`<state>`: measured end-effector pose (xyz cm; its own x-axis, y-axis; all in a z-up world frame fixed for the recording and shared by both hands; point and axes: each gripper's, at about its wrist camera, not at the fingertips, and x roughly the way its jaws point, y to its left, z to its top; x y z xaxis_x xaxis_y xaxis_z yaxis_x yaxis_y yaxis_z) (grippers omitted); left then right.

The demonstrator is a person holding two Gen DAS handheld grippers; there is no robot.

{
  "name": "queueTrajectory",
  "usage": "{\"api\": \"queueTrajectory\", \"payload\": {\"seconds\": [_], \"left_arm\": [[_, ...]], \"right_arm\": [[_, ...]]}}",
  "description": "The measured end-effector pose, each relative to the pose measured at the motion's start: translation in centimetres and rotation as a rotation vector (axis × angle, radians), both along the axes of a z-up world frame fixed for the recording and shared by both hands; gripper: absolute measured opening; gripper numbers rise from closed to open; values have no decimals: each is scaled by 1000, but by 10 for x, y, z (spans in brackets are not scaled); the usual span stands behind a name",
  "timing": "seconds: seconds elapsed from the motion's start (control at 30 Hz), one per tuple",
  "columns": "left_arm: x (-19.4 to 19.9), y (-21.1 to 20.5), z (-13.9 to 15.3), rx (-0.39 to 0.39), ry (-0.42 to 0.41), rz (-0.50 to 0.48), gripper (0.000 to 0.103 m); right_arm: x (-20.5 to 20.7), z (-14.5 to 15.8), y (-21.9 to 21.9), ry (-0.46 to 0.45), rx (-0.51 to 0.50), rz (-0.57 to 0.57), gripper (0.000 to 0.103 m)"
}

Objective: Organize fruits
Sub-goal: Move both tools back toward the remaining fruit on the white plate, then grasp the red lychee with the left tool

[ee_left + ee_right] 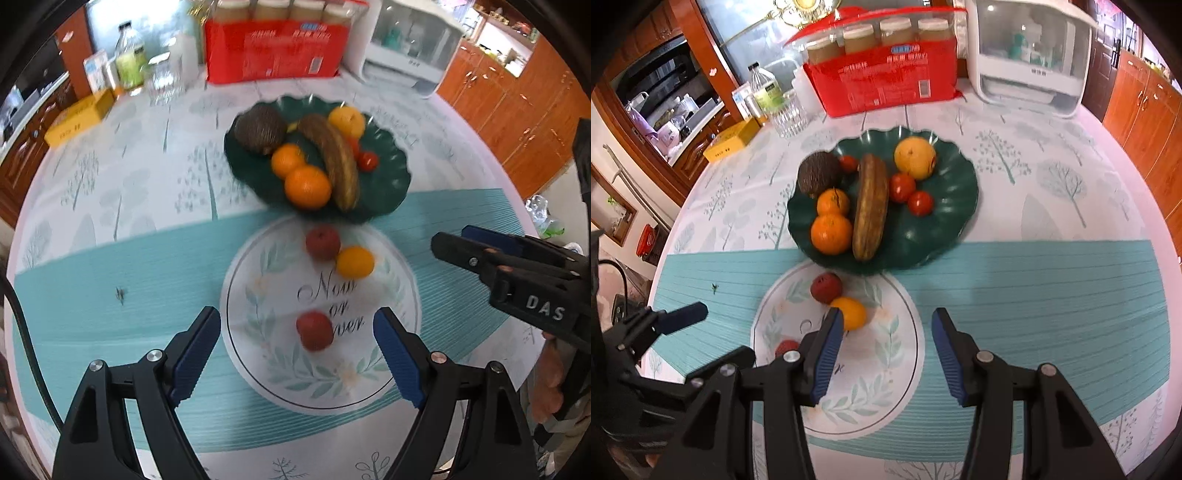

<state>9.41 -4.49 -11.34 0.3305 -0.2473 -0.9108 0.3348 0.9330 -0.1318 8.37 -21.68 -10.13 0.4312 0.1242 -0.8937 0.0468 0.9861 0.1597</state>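
A small round dark-red fruit (314, 330) lies on the printed white-and-teal tablecloth (147, 266), framed between the wide-open, empty left gripper (297, 354).

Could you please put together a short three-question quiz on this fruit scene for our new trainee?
1. True or false: the left tongs are shut on a fruit.
2. How many fruits lie off the green plate, on the white circle of the mat?
3. Which fruit lies nearest between the left tongs' fingers?
A. an orange
B. the near red fruit
C. the banana

Key: 1. False: both the left and right tongs are open and empty. 2. Three: two red, one small orange fruit. 3. B.
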Motion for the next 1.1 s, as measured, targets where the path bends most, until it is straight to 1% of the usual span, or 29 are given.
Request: {"api": "queueTrajectory", "payload": {"seconds": [0.1,0.2,0.27,0.33,0.4,0.47,0.53,0.6,0.63,0.7,0.77,0.9,1.1], "left_arm": [[-3,0,-19,9,27,25,84],[-5,-1,-33,18,36,54,84],[-5,0,-40,9,42,75,84],[-4,0,-47,-12,57,91,81],[-3,0,-53,-29,70,100,75],[-2,-2,-56,-32,73,103,70],[-2,-3,-58,-34,71,105,62],[-1,-5,-61,-45,80,98,47],[-2,-6,-61,-58,87,94,45],[-3,-8,-62,-76,91,88,33],[-5,-11,-62,-70,87,78,27],[-7,-10,-61,-63,80,82,27],[-2,11,-54,-62,57,130,26]], "right_arm": [[-2,-12,2,25,10,4,50],[-3,-23,3,47,19,4,50],[-3,-29,4,59,27,5,50],[-3,-34,4,72,34,6,50],[-3,-38,4,81,44,5,50],[-2,-41,3,89,55,5,50],[-1,-43,4,90,60,9,50],[0,-44,5,91,63,14,50],[1,-45,6,92,66,19,50],[3,-48,9,97,67,26,50],[5,-50,12,102,70,34,50],[9,-54,19,104,77,45,50],[19,-57,26,103,80,54,50]]}}
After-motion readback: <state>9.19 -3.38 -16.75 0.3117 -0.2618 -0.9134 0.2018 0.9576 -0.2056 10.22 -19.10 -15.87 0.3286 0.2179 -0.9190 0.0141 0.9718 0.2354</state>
